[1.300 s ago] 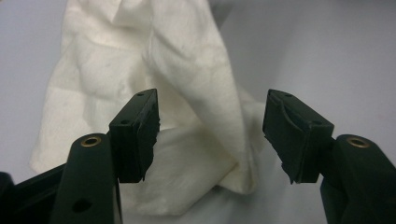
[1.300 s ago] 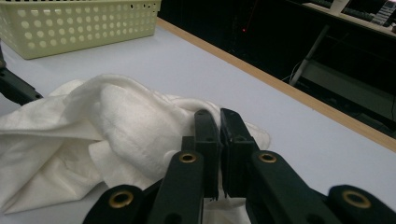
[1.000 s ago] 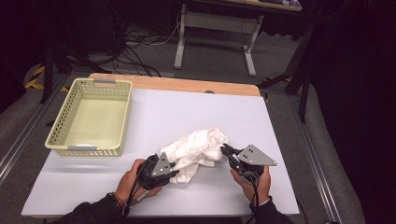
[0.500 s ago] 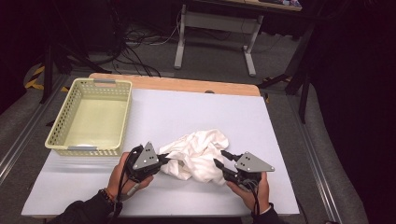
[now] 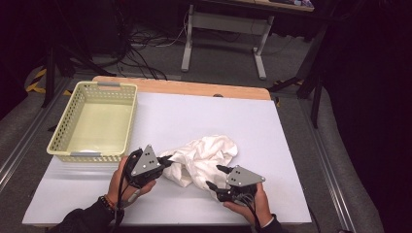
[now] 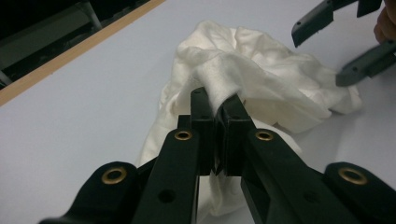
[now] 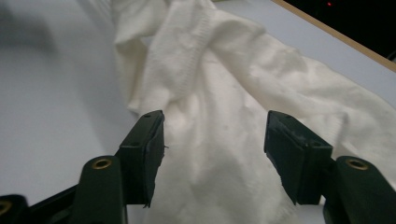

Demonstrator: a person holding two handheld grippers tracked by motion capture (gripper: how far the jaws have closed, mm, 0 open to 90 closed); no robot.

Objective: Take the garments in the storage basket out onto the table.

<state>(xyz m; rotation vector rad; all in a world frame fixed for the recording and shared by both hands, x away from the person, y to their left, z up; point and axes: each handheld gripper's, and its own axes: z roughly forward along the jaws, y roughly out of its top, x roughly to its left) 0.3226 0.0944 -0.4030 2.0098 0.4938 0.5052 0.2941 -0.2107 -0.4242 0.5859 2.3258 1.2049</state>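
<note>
A crumpled white cloth (image 5: 206, 153) lies on the white table (image 5: 194, 111) near its front edge. My left gripper (image 5: 166, 160) is at the cloth's left end, shut on a raised fold of it; in the left gripper view the jaws (image 6: 215, 100) pinch the cloth (image 6: 261, 79) between the pads. My right gripper (image 5: 214, 176) sits at the cloth's near right side. Its jaws have just been opening and now stand open. In the right gripper view the cloth (image 7: 210, 70) lies between and beyond the open jaws (image 7: 215, 130), untouched by the pads. The right gripper (image 6: 316, 57) also appears in the left gripper view.
A pale yellow slotted basket (image 5: 63, 131) stands at the table's left side, with nothing seen in it. A wooden strip (image 5: 184, 88) runs along the table's far edge. Beyond it are table legs and cables on a dark floor.
The right gripper has let go of the cloth, opened, and drawn back toward the near edge. The left gripper has shifted left, tugging its fold of cloth.
</note>
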